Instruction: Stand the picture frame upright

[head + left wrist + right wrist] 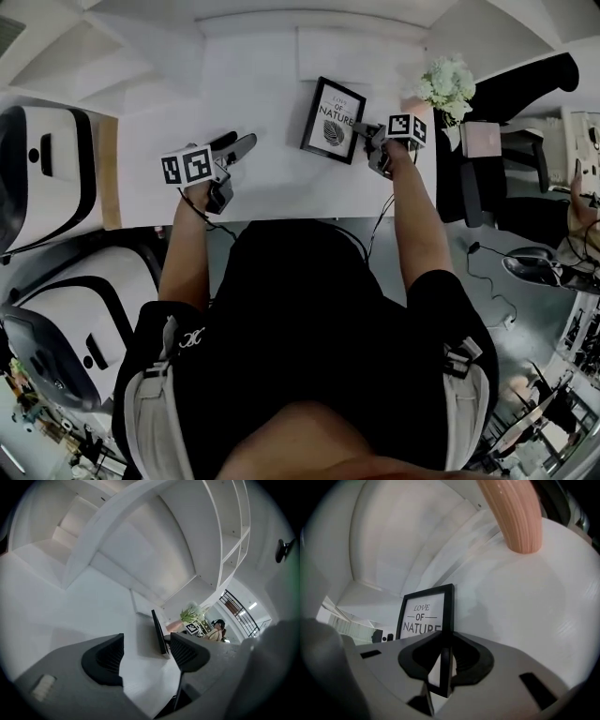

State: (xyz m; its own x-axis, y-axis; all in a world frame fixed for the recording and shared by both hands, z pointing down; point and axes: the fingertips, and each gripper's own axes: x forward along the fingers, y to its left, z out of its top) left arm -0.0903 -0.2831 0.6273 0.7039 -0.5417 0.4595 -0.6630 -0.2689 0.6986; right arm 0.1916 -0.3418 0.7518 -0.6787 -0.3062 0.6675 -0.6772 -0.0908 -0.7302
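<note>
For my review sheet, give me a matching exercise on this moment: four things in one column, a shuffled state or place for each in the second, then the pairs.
1. picture frame
2. left gripper
3. right gripper
4. white flowers

A. jaws apart, nothing between them
B. standing to the right of the picture frame
C. jaws closed on a black edge
D. black border, printed LOVE OF NATURE

Pairs: 1-D, 2-A, 3-C, 4-B

The person wears a black short-sleeved shirt (pixel 309 319) with pale grey straps (pixel 150 412) at both shoulders. The left gripper (pixel 237 147) and right gripper (pixel 364 131) are grey with black ribbed pads (pixel 110 656). Each carries a black-and-white marker cube (pixel 187 166) and trails a thin black cable (pixel 380 217).
</note>
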